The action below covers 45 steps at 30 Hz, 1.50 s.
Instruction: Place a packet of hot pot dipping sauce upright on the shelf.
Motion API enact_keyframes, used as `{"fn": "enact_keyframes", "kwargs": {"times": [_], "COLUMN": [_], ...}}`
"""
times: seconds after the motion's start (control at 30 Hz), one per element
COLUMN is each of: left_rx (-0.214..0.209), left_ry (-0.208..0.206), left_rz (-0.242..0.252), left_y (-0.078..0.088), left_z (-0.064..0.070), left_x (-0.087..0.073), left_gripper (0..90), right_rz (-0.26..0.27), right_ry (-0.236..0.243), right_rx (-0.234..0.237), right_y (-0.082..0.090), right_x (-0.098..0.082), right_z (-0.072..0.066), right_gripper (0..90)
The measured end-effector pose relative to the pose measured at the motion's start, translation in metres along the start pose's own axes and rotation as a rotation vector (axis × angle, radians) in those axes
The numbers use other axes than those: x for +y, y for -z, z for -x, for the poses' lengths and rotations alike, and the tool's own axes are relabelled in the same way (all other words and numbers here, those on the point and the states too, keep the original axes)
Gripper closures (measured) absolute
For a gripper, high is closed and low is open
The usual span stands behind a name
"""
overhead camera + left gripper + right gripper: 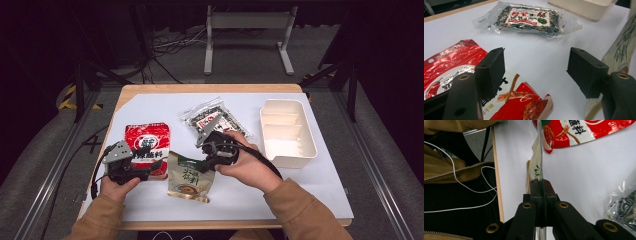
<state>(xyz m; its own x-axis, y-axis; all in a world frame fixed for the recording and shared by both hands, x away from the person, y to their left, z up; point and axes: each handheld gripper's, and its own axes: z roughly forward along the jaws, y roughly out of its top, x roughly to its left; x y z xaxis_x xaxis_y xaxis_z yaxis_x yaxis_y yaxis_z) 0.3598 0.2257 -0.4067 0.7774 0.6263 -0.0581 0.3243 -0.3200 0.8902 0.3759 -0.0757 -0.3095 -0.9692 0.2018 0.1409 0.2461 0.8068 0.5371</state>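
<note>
Three snack bags: red bag (147,148), clear bag (215,120), green bag (189,179). One white box (288,131). Right gripper (209,161) fingers pinch the green bag; left gripper (145,172) fingers are apart.

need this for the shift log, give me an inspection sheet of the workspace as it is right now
surface: wooden table under a white sheet.
job's things: green-and-cream pouch, one edge pinched; cream divided tray, nothing seen inside.
clutter: red sachet and clear bag of dark dried bits, both lying flat.
grippers: right gripper shut on the green-and-cream pouch; left gripper open over the red sachet, nothing between its jaws.
cables: black cable trailing over the right hand; loose cables on the floor.
surroundings: grey frame, dark curtains.
</note>
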Motion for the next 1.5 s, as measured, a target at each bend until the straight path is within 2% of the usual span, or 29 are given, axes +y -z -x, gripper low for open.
{"fn": "enact_keyframes", "kwargs": {"times": [0.2, 0.5, 0.83, 1.3, 1.5], "left_rx": [0.008, 0.009, 0.025, 0.007, 0.006], "left_ry": [0.003, 0.013, 0.017, 0.009, 0.007], "left_rz": [-0.003, -0.006, -0.008, -0.014, -0.010], "left_y": [0.000, 0.000, -0.001, -0.008, -0.009], "left_z": [0.000, -0.001, -0.003, -0.003, -0.003], "left_x": [0.000, 0.000, 0.000, 0.004, 0.004], "left_gripper": [30.8, 30.8, 31.1, 31.0, 31.0], "right_rz": [-0.007, -0.002, -0.002, 0.013, 0.003], "right_ry": [0.043, 0.036, 0.040, 0.033, 0.025], "right_rx": [-0.060, -0.093, -0.169, -0.264, -0.309], "right_y": [0.015, 0.032, 0.056, 0.088, 0.101], "right_x": [0.004, 0.002, -0.004, -0.017, -0.022], "right_z": [-0.006, -0.002, 0.001, 0.009, 0.014], "right_gripper": [89.0, 89.0, 89.1, 89.1, 89.1]}}
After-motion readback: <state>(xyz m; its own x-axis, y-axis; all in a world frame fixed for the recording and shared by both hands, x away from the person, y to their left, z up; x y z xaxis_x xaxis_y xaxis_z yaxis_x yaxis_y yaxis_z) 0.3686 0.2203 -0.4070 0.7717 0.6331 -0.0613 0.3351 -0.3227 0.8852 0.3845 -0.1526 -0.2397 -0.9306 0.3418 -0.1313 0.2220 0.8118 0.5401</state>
